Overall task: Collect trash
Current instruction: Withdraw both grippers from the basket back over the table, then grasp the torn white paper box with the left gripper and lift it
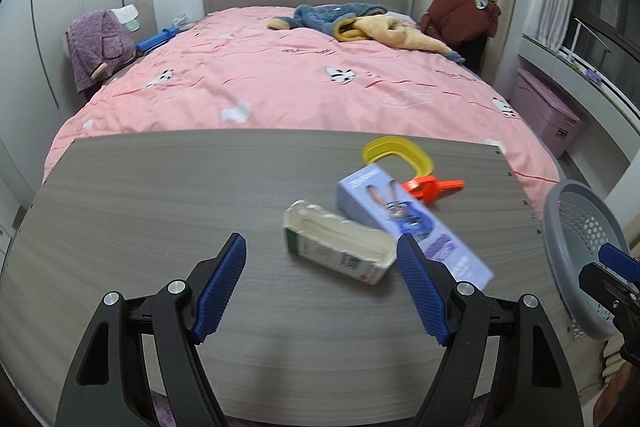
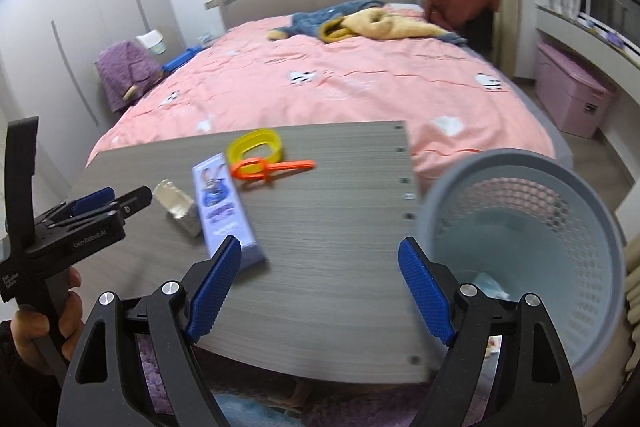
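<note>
Carton [image 1: 338, 247] beside purple box [image 1: 416, 223]: left tongs [image 1: 322, 289] wide open, empty; straddle carton squarely. Right tongs [image 2: 320, 291] open, empty.

Two boxes [image 1: 338, 247] [image 1: 416, 223], one basket [image 2: 528, 251], one yellow ring [image 1: 398, 155], one orange clip [image 1: 434, 187].

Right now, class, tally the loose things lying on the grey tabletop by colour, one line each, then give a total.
White torn-open carton: 1
Lilac rabbit-print cardboard box: 1
Yellow plastic ring: 1
Orange plastic clip: 1
Total: 4
</note>
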